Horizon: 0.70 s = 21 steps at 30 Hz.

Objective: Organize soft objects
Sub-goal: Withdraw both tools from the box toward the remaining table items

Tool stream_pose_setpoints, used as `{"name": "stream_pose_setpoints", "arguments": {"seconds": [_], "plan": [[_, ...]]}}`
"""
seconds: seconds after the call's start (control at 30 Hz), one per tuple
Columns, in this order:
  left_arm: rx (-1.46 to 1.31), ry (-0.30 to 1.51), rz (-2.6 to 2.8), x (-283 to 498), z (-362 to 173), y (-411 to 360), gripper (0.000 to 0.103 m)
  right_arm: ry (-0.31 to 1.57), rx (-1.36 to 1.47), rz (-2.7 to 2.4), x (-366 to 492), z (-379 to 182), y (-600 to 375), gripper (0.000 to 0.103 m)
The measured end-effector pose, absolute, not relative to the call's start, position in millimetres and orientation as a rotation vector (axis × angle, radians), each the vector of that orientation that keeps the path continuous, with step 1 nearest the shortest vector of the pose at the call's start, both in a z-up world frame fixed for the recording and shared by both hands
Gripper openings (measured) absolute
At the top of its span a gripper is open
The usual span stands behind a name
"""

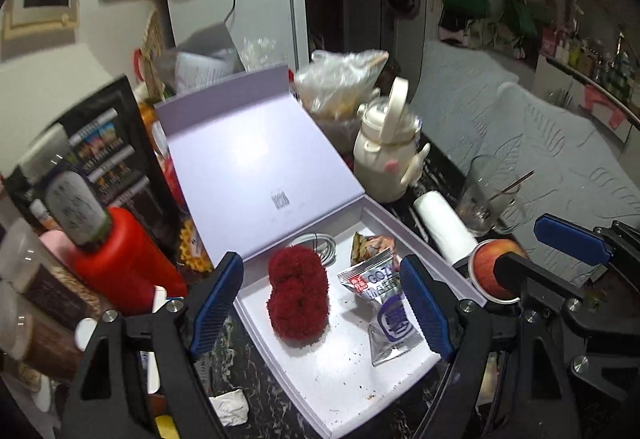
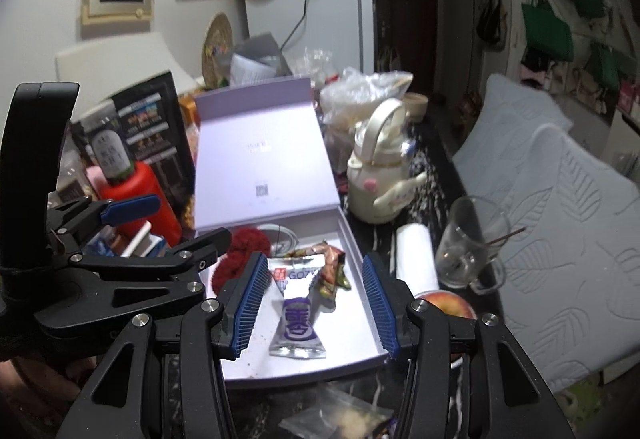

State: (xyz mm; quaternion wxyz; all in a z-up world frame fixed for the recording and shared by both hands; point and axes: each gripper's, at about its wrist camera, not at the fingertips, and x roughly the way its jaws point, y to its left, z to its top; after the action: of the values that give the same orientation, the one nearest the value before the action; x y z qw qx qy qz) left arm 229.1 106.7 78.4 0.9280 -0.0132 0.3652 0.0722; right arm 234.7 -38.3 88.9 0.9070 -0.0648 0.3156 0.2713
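Both claws hang empty above the table: left claw point(image 1: 322, 305) wide apart, right claw point(image 2: 316, 303) part open. Just beyond them, the red pom-pom point(image 1: 298, 297) and silver snack packet point(image 2: 297, 313) lie inside the open box point(image 1: 394, 369). Looks mostly done; lid unshut.

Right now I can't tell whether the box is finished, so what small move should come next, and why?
Probably lower the right tool toward the small clear pouch lying on the dark table outside the white box. Both tools look empty, while the red fluffy item and silver packet already lie inside.
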Motion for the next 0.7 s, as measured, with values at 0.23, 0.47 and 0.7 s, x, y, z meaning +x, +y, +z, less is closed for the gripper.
{"name": "stream_pose_setpoints", "arguments": {"seconds": [0.23,0.47,0.7], "plan": [[-0.019,0.662,0.146,193,116,98,0.081,0.556,-0.135,0.546,193,121,-56,0.055],[-0.032,0.586,0.128,153,141,90,0.081,0.459,-0.13,0.516,150,143,-75,0.069],[-0.041,0.545,0.105,117,155,82,0.102,0.382,-0.132,0.486,109,158,-94,0.079]]}}
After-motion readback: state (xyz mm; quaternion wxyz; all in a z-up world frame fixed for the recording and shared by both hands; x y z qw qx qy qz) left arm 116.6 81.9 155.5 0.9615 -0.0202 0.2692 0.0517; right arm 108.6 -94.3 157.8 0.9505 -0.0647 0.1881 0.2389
